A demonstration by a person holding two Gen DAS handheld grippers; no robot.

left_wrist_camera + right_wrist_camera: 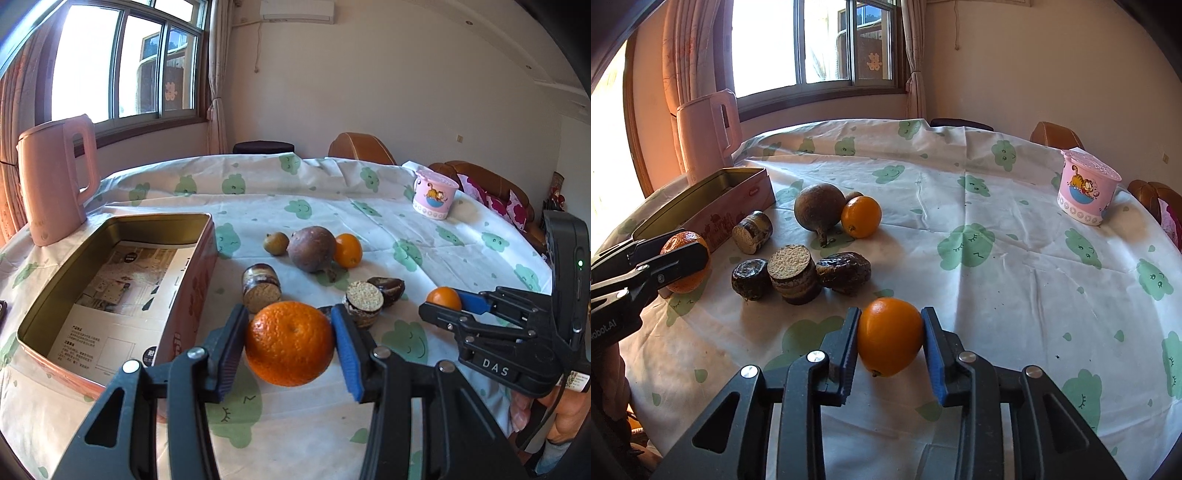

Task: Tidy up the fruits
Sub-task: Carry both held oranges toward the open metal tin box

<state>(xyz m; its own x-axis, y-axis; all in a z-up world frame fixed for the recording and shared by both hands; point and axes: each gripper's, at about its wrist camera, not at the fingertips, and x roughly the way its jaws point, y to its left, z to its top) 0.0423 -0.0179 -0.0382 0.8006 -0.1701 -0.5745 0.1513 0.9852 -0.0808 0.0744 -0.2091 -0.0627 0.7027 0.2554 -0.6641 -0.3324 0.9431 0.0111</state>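
My left gripper [290,341] is shut on a rough-skinned tangerine [290,343], held just right of the open pink tin box [184,295]; it also shows in the right wrist view [685,262]. My right gripper [890,338] is shut on a smooth small orange [890,336], seen from the left wrist view [443,298]. On the cloth lie another small orange [348,250], a brown pomegranate [311,249], a small greenish-brown fruit [276,243] and several dark cut cylinders [261,288].
A pink kettle [55,181] stands behind the tin box, which is lined with printed paper. A pink cartoon cup [434,197] stands at the far right of the round table [369,192]. Chairs ring the far edge.
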